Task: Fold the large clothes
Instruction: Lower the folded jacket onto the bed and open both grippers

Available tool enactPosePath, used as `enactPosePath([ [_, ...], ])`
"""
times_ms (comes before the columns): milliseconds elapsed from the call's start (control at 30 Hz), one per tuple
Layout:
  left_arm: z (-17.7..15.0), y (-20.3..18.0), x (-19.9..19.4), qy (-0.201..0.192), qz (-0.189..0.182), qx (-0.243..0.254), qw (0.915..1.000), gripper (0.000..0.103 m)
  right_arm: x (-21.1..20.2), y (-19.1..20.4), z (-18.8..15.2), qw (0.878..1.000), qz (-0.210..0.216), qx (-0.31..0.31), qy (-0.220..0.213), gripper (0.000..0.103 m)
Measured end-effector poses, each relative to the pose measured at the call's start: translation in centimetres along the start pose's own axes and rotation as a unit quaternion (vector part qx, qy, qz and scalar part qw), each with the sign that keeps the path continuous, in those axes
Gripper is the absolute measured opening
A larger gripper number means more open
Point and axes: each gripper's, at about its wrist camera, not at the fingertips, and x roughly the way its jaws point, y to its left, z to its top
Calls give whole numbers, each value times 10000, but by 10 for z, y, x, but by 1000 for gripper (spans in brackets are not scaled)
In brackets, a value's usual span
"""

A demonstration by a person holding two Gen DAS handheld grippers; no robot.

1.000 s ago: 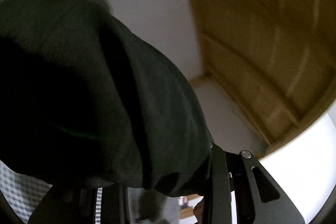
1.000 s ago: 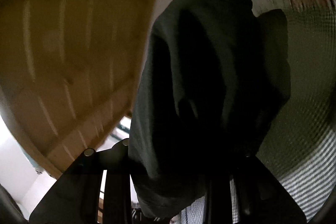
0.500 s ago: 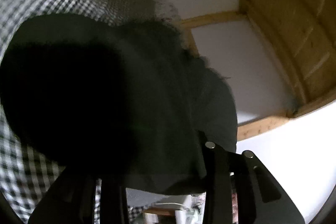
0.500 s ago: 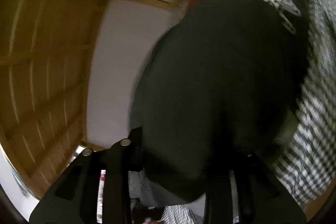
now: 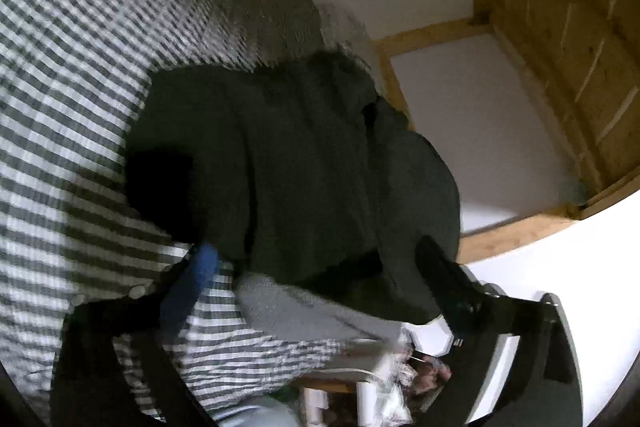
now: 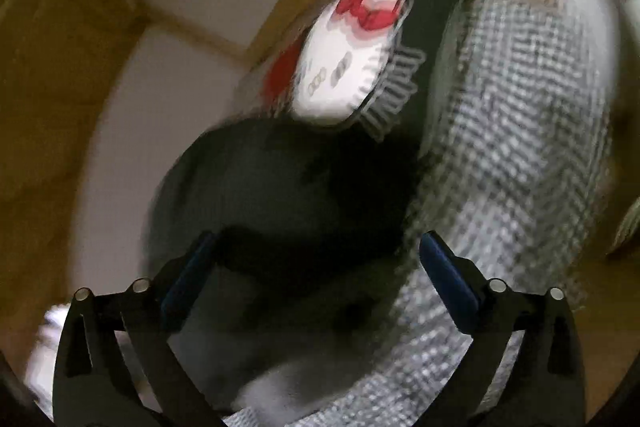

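Your left claw [image 5: 316, 259] is wide apart and holds nothing. Your right claw [image 6: 316, 247] is wide apart too. The dark garment [image 5: 296, 167] lies in a heap on the checked bedcover [image 5: 72, 75], right in front of both claws.

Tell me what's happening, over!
Both tools open: left, right. Dark garment lies bunched on checked cover. White-and-red cushion beyond it.
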Motion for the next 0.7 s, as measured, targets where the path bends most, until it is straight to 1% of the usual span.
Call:
enactPosePath([
  [33, 1, -8, -17, -186, 382, 247, 9988, 97, -9, 9, 6, 9996, -111, -230, -105, 99],
  [67, 1, -15, -28, -332, 457, 459, 9974, 97, -16, 27, 10, 9984, -134, -521, -180, 99],
  [100, 3, -33, -44, -608, 524, 852, 9931, 97, -29, 48, -11, 9961, -153, -836, -215, 99],
  [133, 3, -49, -52, -791, 571, 1172, 9883, 97, -31, 71, -11, 9913, -236, -1274, -225, 99],
  [167, 6, -78, -55, -923, 558, 1719, 9792, 97, -32, 99, -12, 9861, -341, -1614, -195, 99],
  [200, 8, -105, -50, -966, 584, 2233, 9682, 97, -31, 122, -9, 9747, -550, -2164, -88, 99],
  [233, 7, -120, -45, -1033, 644, 2518, 9601, 97, -23, 148, -17, 9623, -720, -2621, 75, 99],
  [267, 9, -144, -28, -1122, 803, 2876, 9478, 97, -20, 176, -19, 9534, -820, -2893, 243, 99],
  [300, 11, -160, -7, -1068, 956, 3110, 9395, 97, -5, 203, -32, 9408, -892, -3228, 527, 99],
  [333, 12, -164, 12, -931, 1077, 3215, 9361, 97, 13, 220, -43, 9306, -873, -3448, 864, 99],
  [367, 16, -169, 47, -563, 1300, 3298, 9334, 97, 32, 231, -52, 9180, -987, -3651, 1189, 99],
  [400, 19, -170, 78, -164, 1561, 3349, 9291, 97, 45, 239, -56, 9080, -1073, -3791, 1427, 99],
  [433, 21, -173, 100, 134, 1779, 3369, 9245, 97, 62, 243, -63, 8925, -1224, -3991, 1708, 99],
  [467, 20, -164, 130, 597, 2074, 3408, 9150, 97, 82, 245, -73, 8710, -1481, -4241, 1990, 99],
  [500, 19, -152, 152, 984, 2151, 3322, 9131, 99, 92, 242, -76, 8616, -1588, -4347, 2084, 99],
  [533, 20, -146, 159, 1094, 2125, 3220, 9161, 99, 101, 239, -79, 8543, -1656, -4416, 2184, 99],
  [567, 24, -137, 164, 1154, 2012, 3051, 9236, 99, 107, 235, -80, 8506, -1673, -4442, 2260, 99],
  [633, 32, -126, 167, 1145, 1901, 2834, 9330, 99, 114, 232, -84, 8423, -1711, -4544, 2339, 100],
  [667, 33, -124, 169, 1155, 1916, 2832, 9326, 99, 116, 232, -87, 8386, -1738, -4603, 2338, 100],
  [700, 33, -121, 171, 1162, 1940, 2846, 9316, 99, 120, 230, -90, 8375, -1768, -4613, 2334, 100],
])
